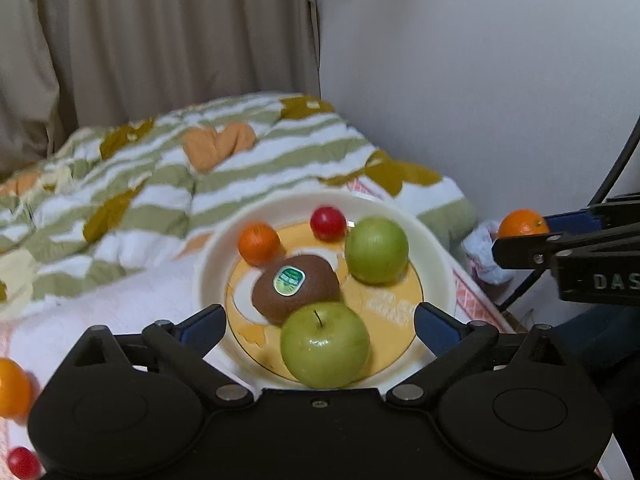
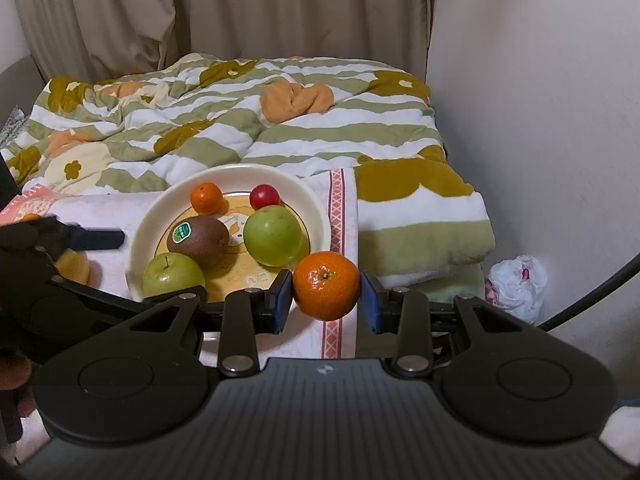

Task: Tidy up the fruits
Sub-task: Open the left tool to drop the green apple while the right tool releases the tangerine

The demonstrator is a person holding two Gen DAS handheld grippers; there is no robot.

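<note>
The right tool (image 2: 326, 300), clamped on a mandarin (image 2: 326, 285), hangs just right of the plate (image 2: 316, 204), while the left tool (image 1: 320, 322) gapes empty.

Plate (image 2: 320, 216): cream rim, yellow centre with white figures.
Apples (image 2: 273, 235) (image 2: 173, 276): green.
Kiwi (image 2: 198, 240): brown, green-and-white sticker.
Mandarins (image 2: 206, 198) (image 2: 326, 285): orange.
Small round fruit (image 2: 264, 197): red.
Quilt (image 2: 280, 128): white and sage-green stripes, mustard and peach flowers.
Curtain (image 2: 240, 12): beige.
Claw pads (image 2: 285, 295): blue.
</note>
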